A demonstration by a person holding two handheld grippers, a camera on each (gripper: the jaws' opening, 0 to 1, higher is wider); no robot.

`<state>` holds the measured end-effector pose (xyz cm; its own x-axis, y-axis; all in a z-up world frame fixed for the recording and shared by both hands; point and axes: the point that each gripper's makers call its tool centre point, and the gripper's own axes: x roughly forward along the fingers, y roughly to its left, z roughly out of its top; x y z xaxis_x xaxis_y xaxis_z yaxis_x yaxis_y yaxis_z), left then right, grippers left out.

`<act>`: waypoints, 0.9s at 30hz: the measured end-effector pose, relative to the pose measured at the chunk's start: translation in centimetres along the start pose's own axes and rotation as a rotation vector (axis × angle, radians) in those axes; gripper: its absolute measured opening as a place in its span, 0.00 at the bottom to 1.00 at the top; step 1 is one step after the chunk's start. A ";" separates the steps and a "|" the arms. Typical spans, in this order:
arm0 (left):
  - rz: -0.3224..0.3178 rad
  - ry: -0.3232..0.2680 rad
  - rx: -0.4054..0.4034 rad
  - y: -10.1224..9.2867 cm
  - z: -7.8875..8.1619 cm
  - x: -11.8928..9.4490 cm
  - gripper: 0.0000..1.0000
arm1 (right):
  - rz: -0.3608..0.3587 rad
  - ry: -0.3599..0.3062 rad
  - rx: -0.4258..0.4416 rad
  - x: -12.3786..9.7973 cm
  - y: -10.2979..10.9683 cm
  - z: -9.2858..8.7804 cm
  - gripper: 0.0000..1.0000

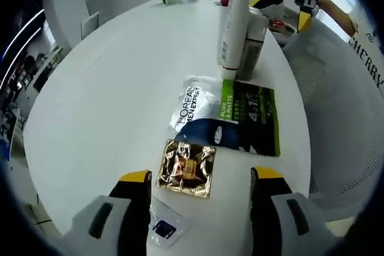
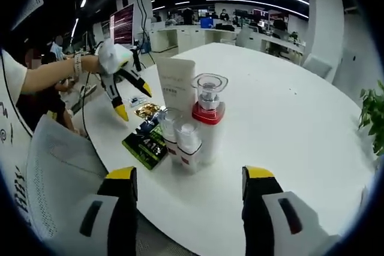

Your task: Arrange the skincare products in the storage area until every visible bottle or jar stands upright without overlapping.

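Both tools wide, empty; bottles (image 2: 201, 125) upright, sachets (image 1: 225, 115) lie flat, long axes w/ table.

— What do your grippers look like?
— Your left gripper (image 1: 201, 199) and right gripper (image 2: 189, 193) have grey bodies, black jaws, yellow tips.
— And you?
— You wear a white sleeve (image 2: 11, 76) and a wristband (image 2: 77, 64).

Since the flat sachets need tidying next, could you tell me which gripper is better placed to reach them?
Left, probably. The left gripper is open just short of the gold sachet, while the right gripper faces the upright bottles.
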<state>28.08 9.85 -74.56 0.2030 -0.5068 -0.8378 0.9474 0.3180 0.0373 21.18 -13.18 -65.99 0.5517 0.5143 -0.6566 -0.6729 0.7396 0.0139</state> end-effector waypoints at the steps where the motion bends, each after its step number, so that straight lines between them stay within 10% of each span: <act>1: 0.002 -0.002 0.000 -0.1 0.0 -0.1 0.70 | 0.004 -0.001 -0.002 0.0 0.0 0.0 0.73; 27: 0.152 -0.169 -0.169 -4.8 3.6 -4.1 0.93 | 0.044 -0.022 -0.054 -0.8 -0.2 -0.2 0.93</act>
<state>23.64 7.51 -69.28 0.3917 -0.5649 -0.7263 0.8511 0.5223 0.0528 20.76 -13.84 -65.65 0.5316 0.5558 -0.6391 -0.7221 0.6918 0.0011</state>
